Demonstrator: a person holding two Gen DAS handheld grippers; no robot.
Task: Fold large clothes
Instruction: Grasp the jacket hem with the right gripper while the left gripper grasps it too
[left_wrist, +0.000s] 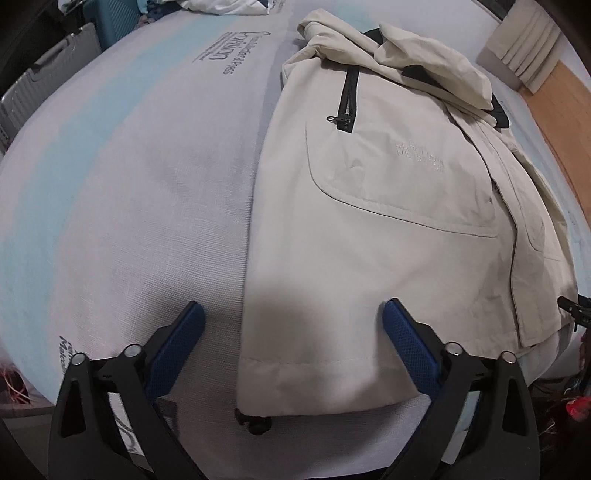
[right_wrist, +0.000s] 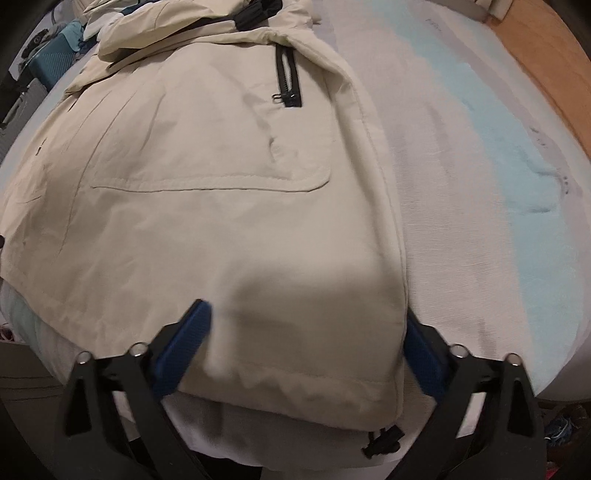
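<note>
A large beige jacket (left_wrist: 369, 221) lies flat on a mattress (left_wrist: 147, 184), front up, its hood bunched at the far end. A black chest zipper (left_wrist: 349, 99) shows on it. My left gripper (left_wrist: 293, 305) stands open just above the jacket's near left hem corner. One blue pad is over bare mattress, the other over the cloth. A black cord toggle (left_wrist: 255, 421) hangs below that hem. In the right wrist view my right gripper (right_wrist: 306, 309) is open over the jacket's (right_wrist: 221, 221) near right hem corner, with its right finger (right_wrist: 421, 354) at the side seam. Neither pad presses on cloth.
The mattress (right_wrist: 480, 221) is white with pale blue stripes and printed lettering. A wooden floor (right_wrist: 546, 55) lies beyond its right side. A teal basket (left_wrist: 118, 18) and a grey case (left_wrist: 48, 74) stand off the far left. Folded beige bedding (left_wrist: 524, 51) sits far right.
</note>
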